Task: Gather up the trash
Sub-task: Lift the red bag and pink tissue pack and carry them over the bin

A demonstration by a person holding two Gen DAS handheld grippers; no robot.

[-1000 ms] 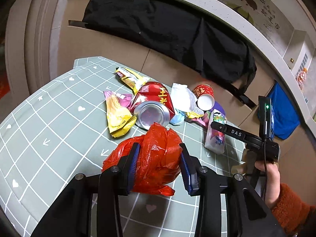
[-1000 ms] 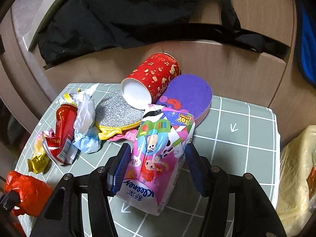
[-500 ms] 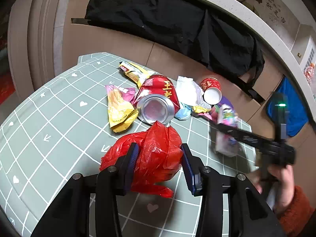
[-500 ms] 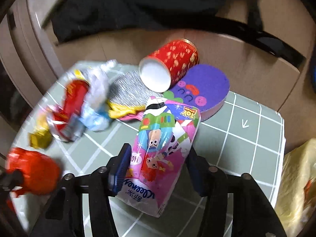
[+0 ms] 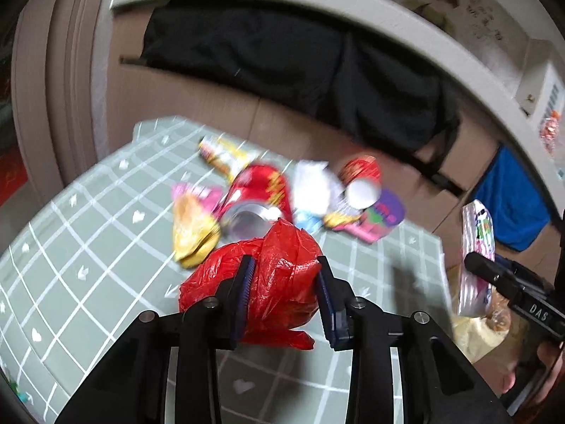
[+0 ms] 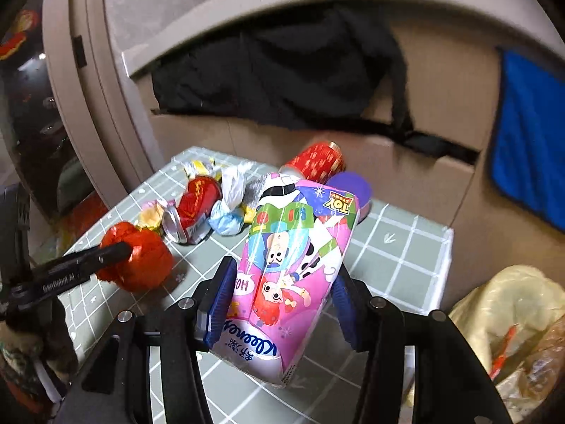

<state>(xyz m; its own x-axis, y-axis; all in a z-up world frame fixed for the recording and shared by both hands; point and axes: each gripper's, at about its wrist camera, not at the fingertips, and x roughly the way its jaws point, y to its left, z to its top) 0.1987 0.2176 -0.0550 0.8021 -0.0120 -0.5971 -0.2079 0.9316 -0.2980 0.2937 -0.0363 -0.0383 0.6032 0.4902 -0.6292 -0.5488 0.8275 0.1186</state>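
Above the littered desk (image 5: pixel 88 219), the left gripper (image 5: pixel 284 284) is closing its fingers on a red bag (image 5: pixel 279 282); the right gripper (image 6: pixel 282 304) clamps a tissue pack (image 6: pixel 293 261).

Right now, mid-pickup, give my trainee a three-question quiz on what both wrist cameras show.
1. True or false: the left gripper has the red plastic bag between its fingers.
2. What does the right gripper hold? A) paper cup B) pink tissue pack C) crushed can
3. Fill in: the red paper cup lies on its ____ on the table.

Key: 1 true; 2 B; 3 side.
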